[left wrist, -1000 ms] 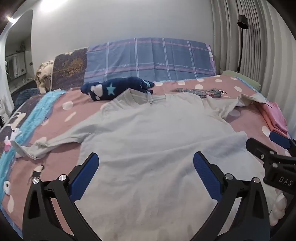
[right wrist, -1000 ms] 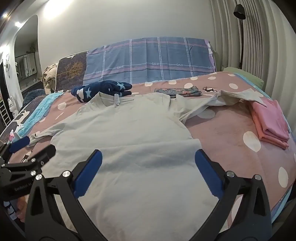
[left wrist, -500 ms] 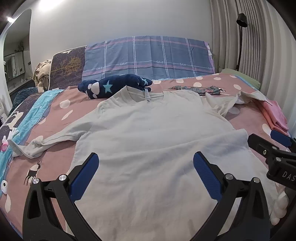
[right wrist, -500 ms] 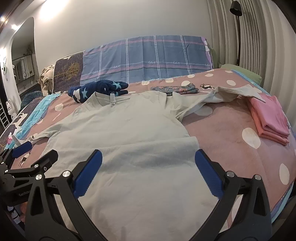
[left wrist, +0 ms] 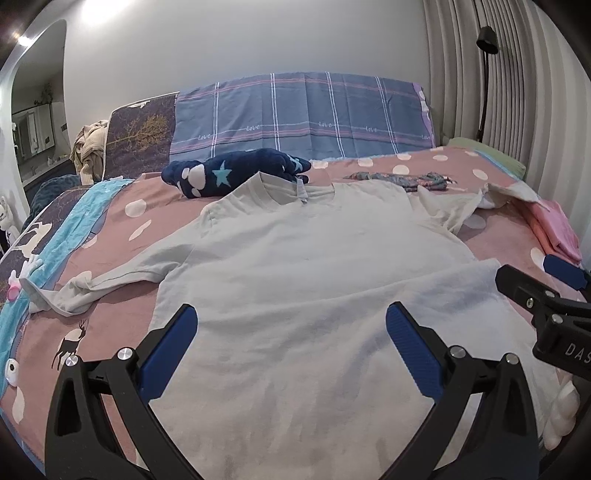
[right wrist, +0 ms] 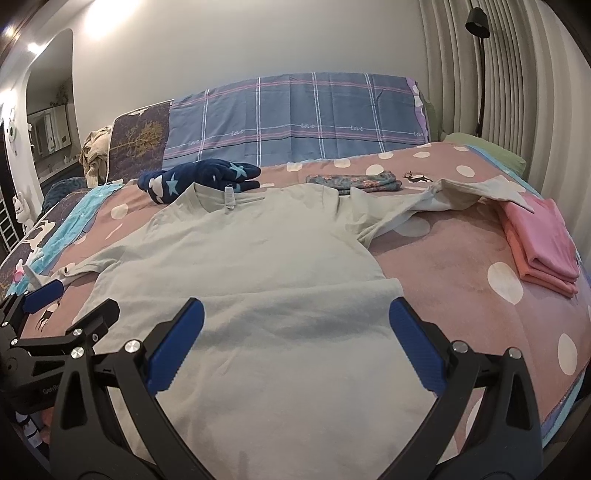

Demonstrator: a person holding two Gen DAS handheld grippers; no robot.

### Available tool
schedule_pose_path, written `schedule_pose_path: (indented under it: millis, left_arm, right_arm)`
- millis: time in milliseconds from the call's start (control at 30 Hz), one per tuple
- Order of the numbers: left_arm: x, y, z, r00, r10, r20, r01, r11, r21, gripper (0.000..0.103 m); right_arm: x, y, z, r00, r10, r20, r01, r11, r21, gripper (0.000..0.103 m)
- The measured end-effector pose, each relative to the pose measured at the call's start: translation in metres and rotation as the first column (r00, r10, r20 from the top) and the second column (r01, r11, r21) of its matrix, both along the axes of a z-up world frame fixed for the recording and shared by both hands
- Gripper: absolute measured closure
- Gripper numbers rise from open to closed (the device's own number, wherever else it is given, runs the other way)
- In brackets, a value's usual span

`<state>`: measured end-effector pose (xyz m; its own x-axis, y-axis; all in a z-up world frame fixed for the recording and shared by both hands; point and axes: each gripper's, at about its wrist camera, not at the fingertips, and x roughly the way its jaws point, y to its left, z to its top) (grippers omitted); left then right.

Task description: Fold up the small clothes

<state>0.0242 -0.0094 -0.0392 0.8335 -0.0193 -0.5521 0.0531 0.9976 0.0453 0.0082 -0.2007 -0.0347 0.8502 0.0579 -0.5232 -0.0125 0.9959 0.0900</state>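
Observation:
A pale grey T-shirt (left wrist: 306, 266) (right wrist: 251, 258) lies spread flat on the pink dotted bedspread (left wrist: 122, 321), collar toward the headboard, both sleeves out to the sides. My left gripper (left wrist: 290, 332) hovers open over the shirt's lower part, nothing between its blue pads. My right gripper (right wrist: 295, 325) is likewise open above the lower hem area, and also shows at the right edge of the left wrist view as the right gripper (left wrist: 543, 284). The left gripper (right wrist: 62, 306) appears at the left edge of the right wrist view.
A navy star-print garment (left wrist: 236, 171) lies beyond the collar. A folded patterned cloth (right wrist: 354, 182) sits at the back. Folded pink clothes (right wrist: 539, 243) are stacked at the right. A plaid pillow cover (left wrist: 303, 110) lines the headboard; a lamp (right wrist: 478, 22) stands at the curtain.
Both grippers have shifted slightly and risen, so the shirt sits a little lower and more to the centre in view. The shirt itself has not moved.

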Motion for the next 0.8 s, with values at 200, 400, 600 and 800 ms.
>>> schedule_pose_path:
  millis: [200, 400, 600, 800]
  left_arm:
    - [0.0006, 0.0023, 0.0017, 1.0, -0.004, 0.009, 0.005, 1.0, -0.008, 0.001]
    - [0.0043, 0.0022, -0.0017, 1.0, -0.009, -0.013, 0.009, 1.0, -0.006, 0.001]
    - [0.0063, 0.0004, -0.0047, 1.0, -0.016, -0.025, 0.016, 1.0, -0.002, 0.001]
    - [0.0083, -0.0007, -0.0063, 0.999, -0.023, -0.031, 0.023, 1.0, 0.001, 0.001]
  right_arm:
    - [0.0004, 0.0007, 0.0001, 1.0, -0.001, 0.0, 0.001, 1.0, -0.001, 0.002]
    - [0.0046, 0.001, -0.0013, 1.0, -0.009, -0.005, 0.009, 1.0, -0.003, 0.002]
    - [0.0066, 0.0011, -0.0039, 1.0, -0.004, -0.013, 0.004, 1.0, -0.006, 0.002]
    - [0.0081, 0.0018, -0.004, 1.0, -0.001, -0.013, 0.0, 1.0, -0.008, 0.002]
